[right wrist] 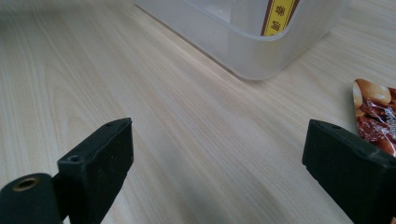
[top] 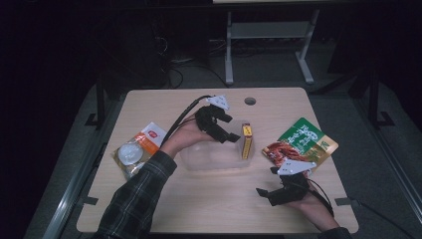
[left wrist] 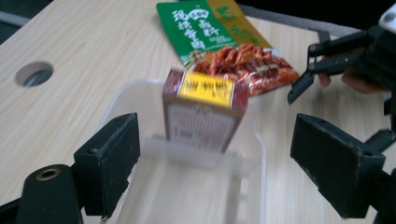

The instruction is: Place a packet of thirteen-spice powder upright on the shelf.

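Currently the left gripper hangs with jaws wide and empty just beside the red-and-yellow box, which stands upright inside the clear plastic container. Box long axis is vertical. The right gripper, also spread and empty, rests farther off.

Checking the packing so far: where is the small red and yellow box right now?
The box stands upright inside the clear tub at its right end in the high view, just ahead of the open left gripper, with the green snack bag beyond.

Left tool raised over counter middle, jaws wide apart, nothing between them, checked sleeve reaching in from near edge. Right tool low near right near corner, jaws also wide, empty.
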### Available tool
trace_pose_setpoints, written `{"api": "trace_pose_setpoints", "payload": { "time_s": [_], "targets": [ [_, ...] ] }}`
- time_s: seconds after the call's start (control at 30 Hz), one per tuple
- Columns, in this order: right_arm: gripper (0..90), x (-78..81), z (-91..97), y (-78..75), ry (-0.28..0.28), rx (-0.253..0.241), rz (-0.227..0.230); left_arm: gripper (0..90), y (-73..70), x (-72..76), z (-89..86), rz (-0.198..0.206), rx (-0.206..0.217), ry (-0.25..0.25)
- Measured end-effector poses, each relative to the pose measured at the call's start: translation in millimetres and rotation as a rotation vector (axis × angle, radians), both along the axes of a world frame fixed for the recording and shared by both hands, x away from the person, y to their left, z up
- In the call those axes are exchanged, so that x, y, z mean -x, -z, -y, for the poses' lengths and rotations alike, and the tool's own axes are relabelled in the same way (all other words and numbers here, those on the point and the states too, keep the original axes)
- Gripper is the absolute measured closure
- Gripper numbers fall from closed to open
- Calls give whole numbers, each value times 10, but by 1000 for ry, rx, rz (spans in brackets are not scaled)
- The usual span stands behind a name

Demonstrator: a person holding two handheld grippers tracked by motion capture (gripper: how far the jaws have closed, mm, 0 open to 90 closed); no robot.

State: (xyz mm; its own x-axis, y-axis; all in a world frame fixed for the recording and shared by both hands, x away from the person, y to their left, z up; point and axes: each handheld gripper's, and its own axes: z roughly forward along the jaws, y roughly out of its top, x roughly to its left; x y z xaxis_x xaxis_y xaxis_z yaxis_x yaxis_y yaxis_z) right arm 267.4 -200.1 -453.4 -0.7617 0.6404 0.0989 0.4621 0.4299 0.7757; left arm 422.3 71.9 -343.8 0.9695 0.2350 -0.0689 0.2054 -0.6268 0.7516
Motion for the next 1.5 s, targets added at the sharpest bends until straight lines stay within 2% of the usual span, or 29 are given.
{"api": "trace_pose_setpoints", "payload": {
  "time_s": [0.13, 0.33, 0.37, 0.43, 0.5, 0.6, 0.77, 1.03, 1.2, 1.4, 1.5],
  "targets": [
    [84, 0, 1, 2, 1, 3, 1, 152, -4, 80, -135, -12, -10, -26],
    [84, -1, 2, 4, 1, 4, 1, 153, -4, 218, -300, -12, -16, -39],
    [84, -1, 3, 4, 1, 3, 2, 153, -10, 234, -331, -6, -28, -32],
    [84, -1, 2, 6, 1, 4, 1, 153, -1, 287, -372, -10, -17, -47],
    [83, -1, 0, 6, 2, 4, 0, 153, 4, 330, -418, -3, -29, -53],
    [84, 1, -1, 7, 0, 5, 1, 153, 22, 405, -483, -8, -24, -65],
    [84, 0, -2, 8, 3, 7, 1, 153, 44, 534, -586, 6, -20, -76],
    [83, 2, -3, 8, 4, 8, 2, 155, 113, 713, -722, 1, -13, -88],
    [84, 3, -3, 9, 7, 8, 3, 158, 233, 885, -869, -7, 17, -112],
    [84, 5, -6, 11, 6, 10, 2, 157, 387, 1041, -1002, -2, 6, -140],
    [83, 6, -6, 10, 7, 11, 1, 158, 456, 1114, -1080, -6, 16, -157]
  ]
}}
